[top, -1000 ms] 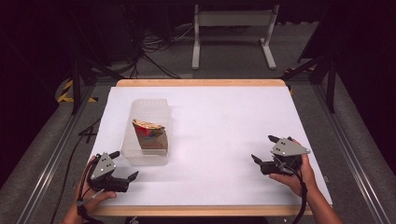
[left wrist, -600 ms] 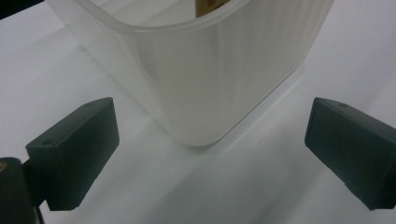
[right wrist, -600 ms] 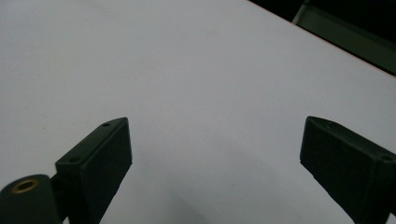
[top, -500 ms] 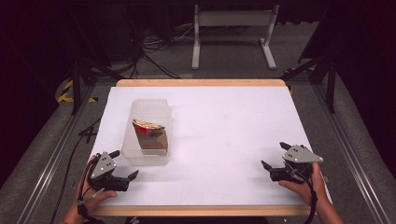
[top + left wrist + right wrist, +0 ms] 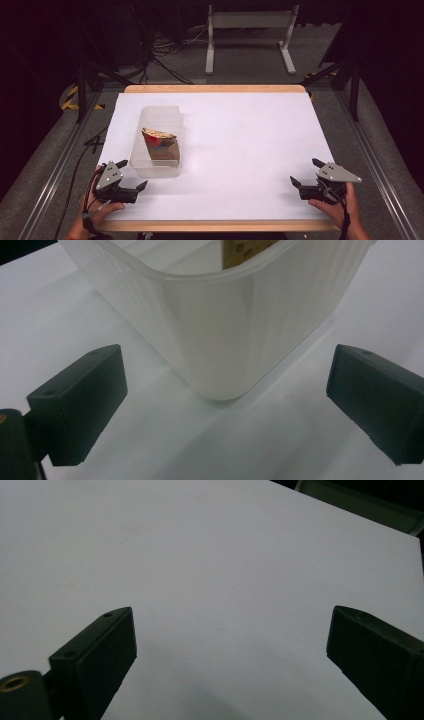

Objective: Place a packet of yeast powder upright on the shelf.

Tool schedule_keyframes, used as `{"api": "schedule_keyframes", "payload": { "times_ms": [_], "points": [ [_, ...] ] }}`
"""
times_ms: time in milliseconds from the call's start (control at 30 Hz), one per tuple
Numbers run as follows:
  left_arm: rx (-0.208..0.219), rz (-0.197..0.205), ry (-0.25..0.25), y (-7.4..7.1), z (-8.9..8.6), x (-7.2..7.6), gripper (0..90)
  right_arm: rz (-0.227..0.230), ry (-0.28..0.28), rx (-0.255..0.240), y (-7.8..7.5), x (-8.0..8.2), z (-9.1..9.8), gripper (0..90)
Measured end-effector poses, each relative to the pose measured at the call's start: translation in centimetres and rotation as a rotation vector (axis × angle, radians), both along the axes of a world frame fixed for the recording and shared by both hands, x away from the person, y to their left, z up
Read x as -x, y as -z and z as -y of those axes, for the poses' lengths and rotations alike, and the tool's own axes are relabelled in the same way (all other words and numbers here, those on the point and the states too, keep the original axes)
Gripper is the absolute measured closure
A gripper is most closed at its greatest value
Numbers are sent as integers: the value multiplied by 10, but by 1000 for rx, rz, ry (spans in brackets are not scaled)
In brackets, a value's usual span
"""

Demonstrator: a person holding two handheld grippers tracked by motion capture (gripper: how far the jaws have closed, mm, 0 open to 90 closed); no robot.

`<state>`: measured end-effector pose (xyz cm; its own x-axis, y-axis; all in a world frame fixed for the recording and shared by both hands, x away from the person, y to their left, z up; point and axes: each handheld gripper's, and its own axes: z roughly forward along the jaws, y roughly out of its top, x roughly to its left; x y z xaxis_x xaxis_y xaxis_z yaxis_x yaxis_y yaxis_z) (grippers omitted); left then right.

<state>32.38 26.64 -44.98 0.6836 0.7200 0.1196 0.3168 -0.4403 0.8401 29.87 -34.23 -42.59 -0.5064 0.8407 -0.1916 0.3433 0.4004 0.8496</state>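
Two grippers sit low in the high view, one at each bottom corner of the white table [image 5: 240, 130]. At the lower left of that frame the left gripper [image 5: 131, 176] rests in a hand, its jaws spread wide with nothing between them; they point toward the clear plastic container [image 5: 157, 142], which stands just beyond their tips, left of the frame's centre. In the left gripper view the container's [image 5: 235, 325] rounded near corner fills the upper middle of the frame, close to the jaws but apart from them. A crumpled snack packet [image 5: 159, 143], brown with red and gold, leans inside the container; its brown edge [image 5: 245, 250] peeks over the rim at the top of the left gripper view. At the lower right of the high view the right gripper [image 5: 306, 172] has just been opening its jaws, and they stand wide over bare tabletop [image 5: 210, 580], holding nothing
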Motion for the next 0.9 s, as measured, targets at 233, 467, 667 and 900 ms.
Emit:
{"api": "schedule_keyframes", "payload": {
  "times_ms": [233,467,667,900],
  "points": [
    [-4,-8,-5,1,-1,-1,35,21,39,3,2,0,9,64],
    [-3,2,-7,1,-2,1,36,39,44,14,4,2,7,64],
    [5,7,-7,0,-3,1,35,51,50,3,3,4,8,64],
    [-1,5,-12,0,-3,1,35,58,53,16,4,2,8,64]
  ]
}}
